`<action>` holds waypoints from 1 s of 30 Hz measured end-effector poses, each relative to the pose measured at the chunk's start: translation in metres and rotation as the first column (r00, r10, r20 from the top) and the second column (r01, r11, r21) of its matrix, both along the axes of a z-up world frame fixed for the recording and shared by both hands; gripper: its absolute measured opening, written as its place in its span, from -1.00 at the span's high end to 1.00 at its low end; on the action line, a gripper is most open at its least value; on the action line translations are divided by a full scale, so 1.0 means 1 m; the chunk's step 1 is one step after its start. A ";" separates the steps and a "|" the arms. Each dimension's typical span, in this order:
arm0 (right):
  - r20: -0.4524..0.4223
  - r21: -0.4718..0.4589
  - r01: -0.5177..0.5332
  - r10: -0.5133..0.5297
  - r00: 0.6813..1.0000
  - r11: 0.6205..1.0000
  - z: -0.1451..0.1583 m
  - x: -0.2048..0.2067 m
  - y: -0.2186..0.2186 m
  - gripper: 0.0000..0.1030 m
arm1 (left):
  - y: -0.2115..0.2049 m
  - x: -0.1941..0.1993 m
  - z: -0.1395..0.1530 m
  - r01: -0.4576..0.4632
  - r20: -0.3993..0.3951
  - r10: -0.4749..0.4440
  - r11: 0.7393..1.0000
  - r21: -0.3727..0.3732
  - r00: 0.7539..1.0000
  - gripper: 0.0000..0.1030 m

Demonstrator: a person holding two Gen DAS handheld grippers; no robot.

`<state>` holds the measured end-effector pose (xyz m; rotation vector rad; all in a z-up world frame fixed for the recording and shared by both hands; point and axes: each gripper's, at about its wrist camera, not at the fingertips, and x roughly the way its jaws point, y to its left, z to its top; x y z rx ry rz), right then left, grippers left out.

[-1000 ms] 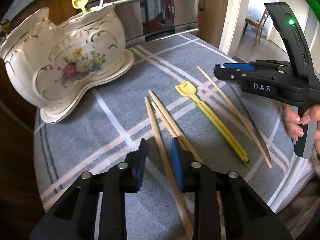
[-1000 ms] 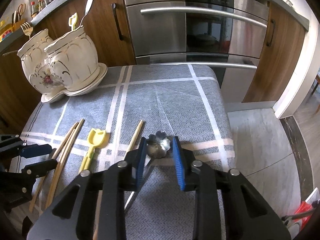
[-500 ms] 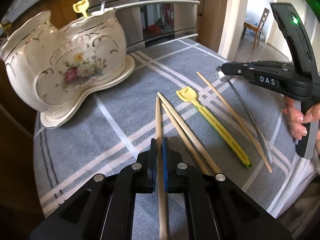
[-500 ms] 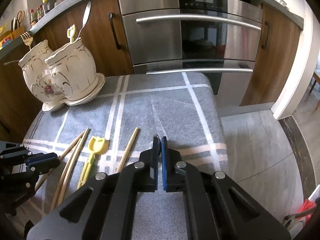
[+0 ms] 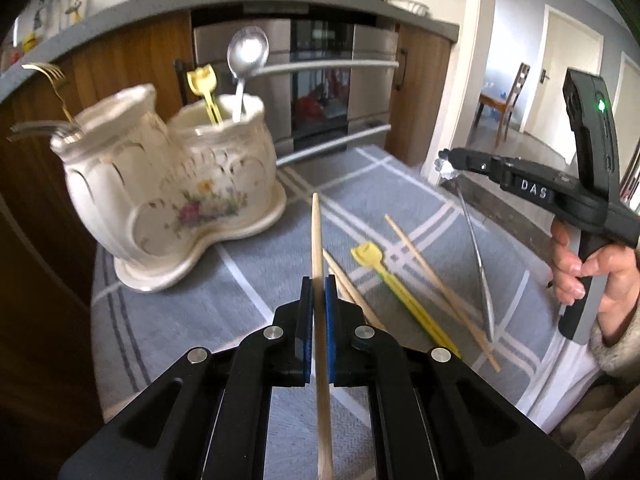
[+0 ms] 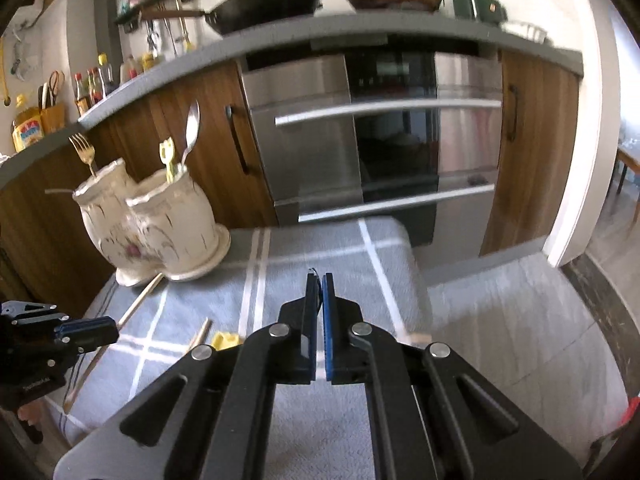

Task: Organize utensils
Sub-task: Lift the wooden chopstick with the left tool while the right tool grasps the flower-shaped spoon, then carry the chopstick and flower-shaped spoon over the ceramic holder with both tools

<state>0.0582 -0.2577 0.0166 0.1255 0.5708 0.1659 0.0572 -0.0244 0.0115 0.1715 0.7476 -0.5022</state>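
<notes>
The left tool [image 5: 319,300] pinches one chopstick [image 5: 316,240] near its middle, lifted off the tabletop [image 5: 248,280], and the right tool [image 5: 450,162] is clamped on the flowery end of a metal utensil [image 5: 474,248] that hangs loose below it (likely to swing). Either long piece could pivot or slip from so narrow a grip, or knock the spoon [image 5: 245,64] and yellow pick [image 5: 204,92] already standing in the holder [image 5: 168,184]. Three chopsticks [image 5: 432,280] and a yellow pick [image 5: 396,296] lie on the cloth beyond the left tool, short of the holder.
</notes>
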 end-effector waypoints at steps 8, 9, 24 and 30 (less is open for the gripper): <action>0.092 0.001 -0.005 0.005 0.996 1.000 0.041 0.006 0.015 0.96 | 0.025 0.000 0.055 -0.039 0.117 0.049 0.995 -0.090 0.992 0.89; 0.098 0.002 -0.011 0.010 0.995 1.000 0.046 0.009 0.018 0.96 | 0.028 0.000 0.063 -0.046 0.133 0.059 0.994 -0.102 0.989 0.89; 0.313 -0.018 -0.052 0.055 0.948 0.999 0.133 0.076 0.094 0.96 | 0.086 0.082 0.154 -0.201 0.323 0.293 0.936 -0.289 0.900 0.89; 0.366 -0.024 0.011 -0.001 0.931 1.000 0.133 0.105 0.115 0.96 | 0.090 0.116 0.147 -0.284 0.331 0.396 0.897 -0.338 0.857 0.89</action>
